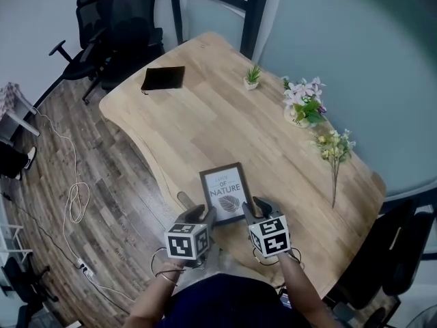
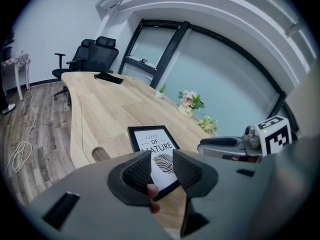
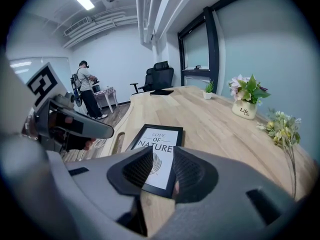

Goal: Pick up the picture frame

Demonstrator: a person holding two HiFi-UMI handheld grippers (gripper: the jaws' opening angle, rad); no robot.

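Observation:
A black picture frame (image 1: 225, 188) with a white "Love of Nature" print lies flat near the front edge of the wooden table (image 1: 205, 121). My left gripper (image 1: 205, 216) hovers at its near left corner, and my right gripper (image 1: 258, 207) at its near right corner. In the left gripper view the frame (image 2: 150, 139) shows through the gap of the left gripper (image 2: 163, 171), whose pads stand apart without pressing. In the right gripper view the frame's (image 3: 157, 144) near edge lies between the parted jaws of the right gripper (image 3: 163, 173).
A black folder (image 1: 163, 78), a small potted plant (image 1: 252, 77), a vase of flowers (image 1: 304, 102) and a yellow flower sprig (image 1: 334, 149) sit farther back. Office chairs (image 1: 116, 26) stand beyond the table. Cables (image 1: 75, 200) lie on the floor. A person (image 3: 86, 89) stands far off.

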